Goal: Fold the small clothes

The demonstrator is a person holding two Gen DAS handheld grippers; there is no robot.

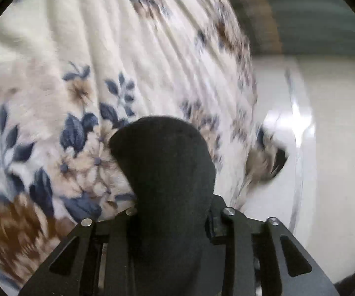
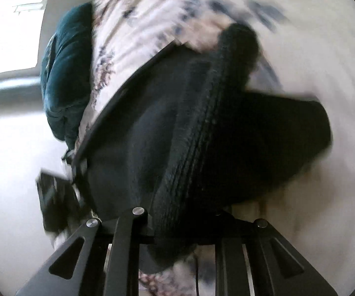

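Note:
A black sock (image 1: 167,170) fills the jaws of my left gripper (image 1: 171,212), which is shut on it; the sock's rounded end sticks up in front of the camera. In the right wrist view the same black sock (image 2: 202,128) stretches across the frame, ribbed cuff toward the camera, and my right gripper (image 2: 180,224) is shut on it. The fingertips of both grippers are hidden by the fabric. Both hold the sock above a floral blanket (image 1: 83,113).
The cream blanket with blue and brown flowers (image 2: 138,24) covers the bed. A teal cushion (image 2: 64,79) lies at the bed's edge. Pale floor (image 1: 338,148) lies beyond the bed. A dark object (image 2: 54,197) shows at lower left, blurred.

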